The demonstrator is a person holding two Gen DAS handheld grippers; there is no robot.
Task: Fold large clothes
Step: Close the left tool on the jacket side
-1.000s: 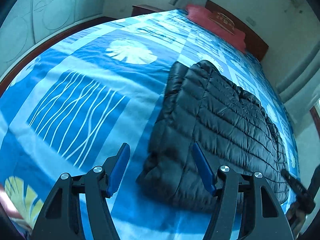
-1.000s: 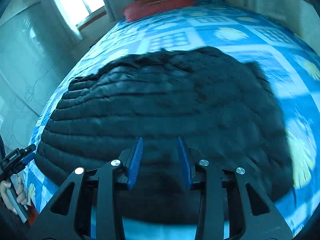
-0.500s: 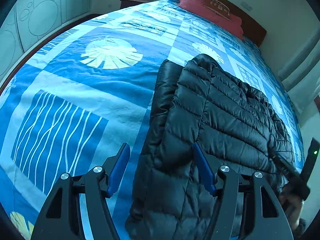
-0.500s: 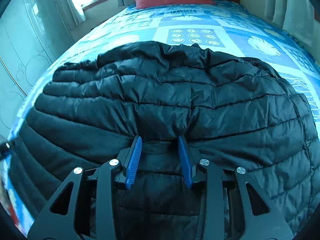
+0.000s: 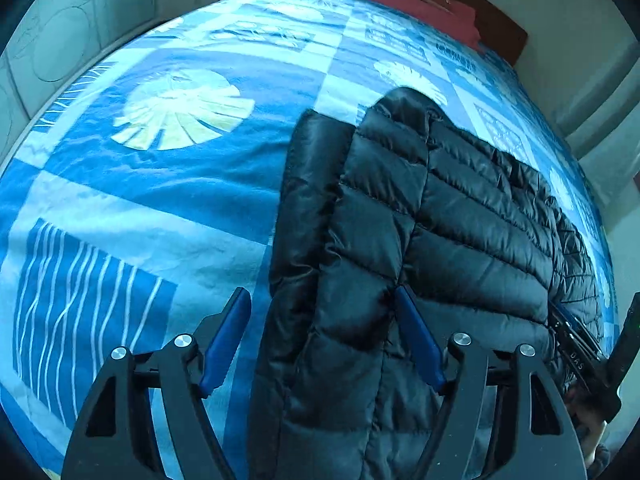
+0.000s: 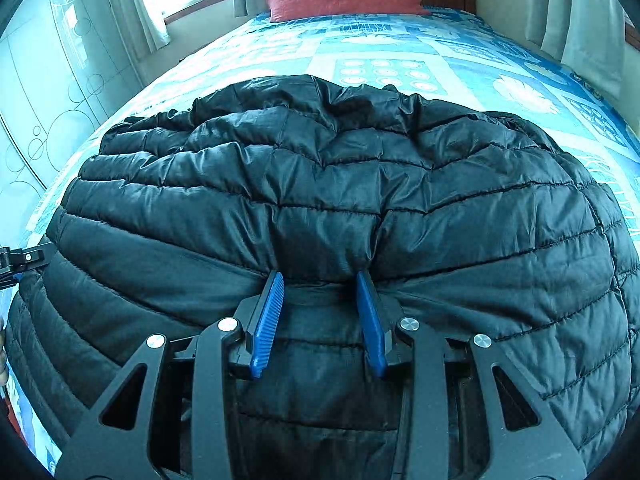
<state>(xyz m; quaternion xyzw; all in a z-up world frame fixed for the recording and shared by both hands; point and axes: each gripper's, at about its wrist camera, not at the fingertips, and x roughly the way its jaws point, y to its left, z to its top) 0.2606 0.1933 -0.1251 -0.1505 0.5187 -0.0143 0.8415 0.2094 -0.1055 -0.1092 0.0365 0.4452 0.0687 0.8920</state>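
While the black puffer jacket [image 6: 340,208] sprawls crosswise on the bed [image 5: 140,184], right claw [image 6: 320,308] pinches its near hem, half-closed. Left claw [image 5: 320,344] gapes wide astride the jacket's left edge, gripping nothing.

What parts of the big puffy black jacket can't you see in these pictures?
- Left wrist view: the near end of the jacket runs off the bottom edge, behind the left gripper.
- Right wrist view: the fabric between the jaws of the right gripper is bunched, so how firmly it is pinched is unclear.
- Both views: sleeves and zipper are not visible, perhaps folded under.
- Both views: the blue bedspread below the jacket is covered.
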